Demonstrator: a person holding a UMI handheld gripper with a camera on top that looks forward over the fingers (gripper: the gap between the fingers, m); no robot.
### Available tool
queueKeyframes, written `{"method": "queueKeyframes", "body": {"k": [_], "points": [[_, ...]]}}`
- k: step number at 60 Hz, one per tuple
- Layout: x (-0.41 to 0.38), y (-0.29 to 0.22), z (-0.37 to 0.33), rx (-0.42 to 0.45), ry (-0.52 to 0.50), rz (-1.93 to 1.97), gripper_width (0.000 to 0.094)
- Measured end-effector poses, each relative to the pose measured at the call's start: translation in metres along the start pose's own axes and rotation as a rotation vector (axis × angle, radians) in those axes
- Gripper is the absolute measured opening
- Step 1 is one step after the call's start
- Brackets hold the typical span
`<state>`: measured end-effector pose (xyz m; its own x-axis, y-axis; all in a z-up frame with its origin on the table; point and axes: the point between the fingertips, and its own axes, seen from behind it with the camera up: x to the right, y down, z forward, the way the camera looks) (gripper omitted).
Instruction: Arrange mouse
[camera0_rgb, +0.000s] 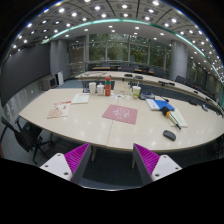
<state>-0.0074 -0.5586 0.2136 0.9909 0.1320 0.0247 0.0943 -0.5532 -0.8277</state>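
Mouse (169, 135) small on table (90, 130), beyond open fingers (77, 158).

Large pale conference table (60, 128) bearing a pink mousepad (120, 114), with a dark mouse (169, 134) right of it, papers (59, 109) left.

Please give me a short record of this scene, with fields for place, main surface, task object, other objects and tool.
place: large meeting room with ceiling lights
main surface: long pale oval conference table
task object: small dark computer mouse, on the table beyond the tool
other objects: flat pink mouse mat; blue booklet; white papers
tool: two-finger tool, magenta pads, open, holding nothing, held back from the table
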Motion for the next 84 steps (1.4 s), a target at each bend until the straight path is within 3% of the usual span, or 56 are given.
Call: {"method": "queueKeyframes", "body": {"k": [10,20,34,48,67,72,80,84], "points": [[0.118,0.052,0.029,-0.049,0.112,0.032,0.0861],[0.243,0.082,0.077,-0.034,0.202,0.054,0.0860],[0.366,0.095,0.176,-0.039,0.232,0.068,0.0853],[0.411,0.101,0.259,-0.104,0.205,0.073,0.0856],[0.426,0.064,0.322,-0.085,0.142,0.042,0.0828],[0.428,0.058,0.333,-0.081,0.125,0.055,0.0762],[0.426,0.053,0.345,-0.073,0.098,0.057,0.0469],[0.426,0.052,0.345,-0.069,0.103,0.045,0.0453]]}}
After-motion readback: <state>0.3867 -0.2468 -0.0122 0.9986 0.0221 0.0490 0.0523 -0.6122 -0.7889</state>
